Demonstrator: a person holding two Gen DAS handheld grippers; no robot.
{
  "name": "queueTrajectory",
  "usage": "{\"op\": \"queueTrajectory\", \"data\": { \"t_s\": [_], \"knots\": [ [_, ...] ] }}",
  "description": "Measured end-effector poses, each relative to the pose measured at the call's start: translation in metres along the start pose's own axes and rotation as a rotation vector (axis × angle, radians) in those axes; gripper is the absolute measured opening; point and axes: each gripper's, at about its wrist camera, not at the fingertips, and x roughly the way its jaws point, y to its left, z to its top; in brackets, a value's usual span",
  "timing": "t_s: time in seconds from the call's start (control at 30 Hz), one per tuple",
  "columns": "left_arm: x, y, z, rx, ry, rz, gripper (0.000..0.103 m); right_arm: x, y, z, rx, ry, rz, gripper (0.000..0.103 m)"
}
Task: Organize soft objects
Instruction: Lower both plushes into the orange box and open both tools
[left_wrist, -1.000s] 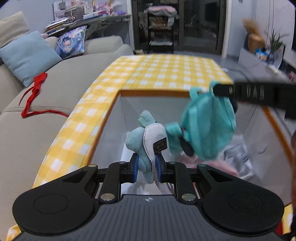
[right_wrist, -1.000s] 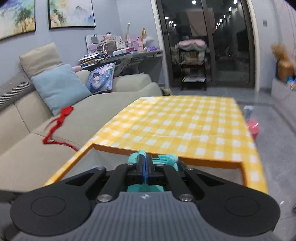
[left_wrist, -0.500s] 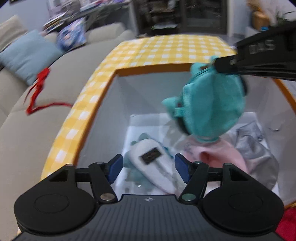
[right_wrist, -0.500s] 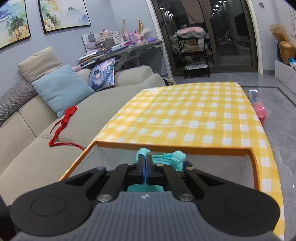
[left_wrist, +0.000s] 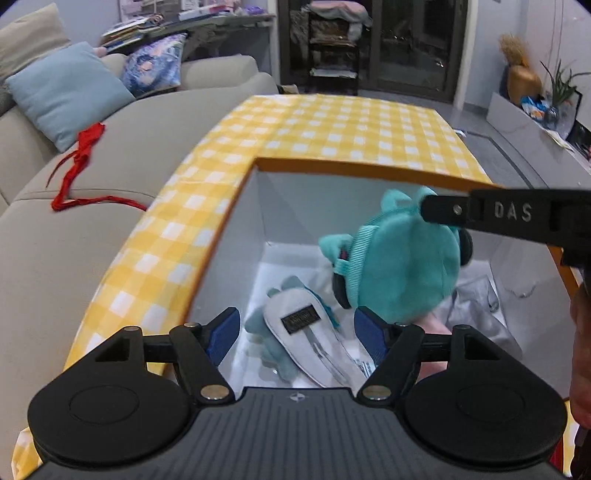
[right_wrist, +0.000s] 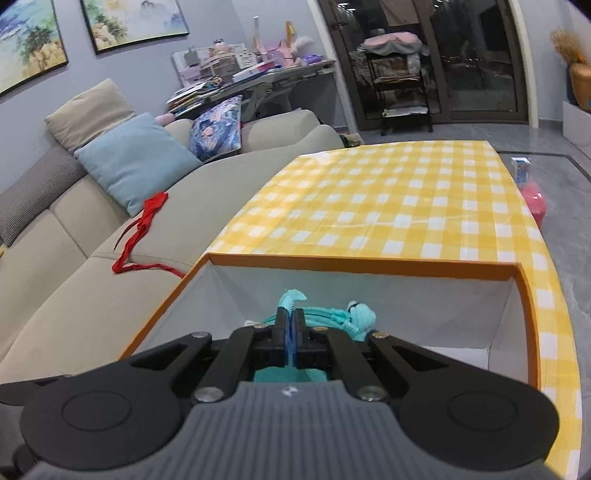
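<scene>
Above the orange-rimmed box (left_wrist: 236, 206) on the yellow-checked counter (left_wrist: 351, 129), the left hand-held gripper (left_wrist: 297, 334) is opening, jaws wide with nothing between them; a grey-soled plush slipper (left_wrist: 306, 332) lies on the box floor below. Beside it, the right hand-held gripper (right_wrist: 290, 325) is clamped tight on a teal plush backpack (left_wrist: 402, 266) hanging inside the box.

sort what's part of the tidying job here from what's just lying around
Job:
- box
- teal plush pinched in the right gripper
- grey plush in the box, under the left gripper, jaws opening
- pink cloth
- silver bag

Lying about:
- red ribbon
- blue cushion
- sofa
</scene>
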Motion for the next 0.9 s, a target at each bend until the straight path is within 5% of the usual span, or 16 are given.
{"op": "queueTrajectory", "data": {
  "t_s": [0.4,0.5,0.67,0.9],
  "knots": [
    [0.004,0.008,-0.007,-0.020,0.010,0.009,0.083,-0.002,0.003,0.004,-0.036,-0.033,-0.028,0.008],
    [0.001,0.008,-0.007,-0.020,0.002,0.009,0.083,-0.001,0.002,0.005,-0.032,-0.032,-0.048,0.026],
    [0.000,0.007,-0.008,-0.006,0.000,-0.006,0.084,0.002,0.006,0.005,-0.045,-0.014,-0.068,0.099],
    [-0.002,0.008,-0.010,-0.017,-0.031,-0.020,0.084,0.008,0.011,0.004,-0.061,0.029,-0.081,0.100]
  ]
}}
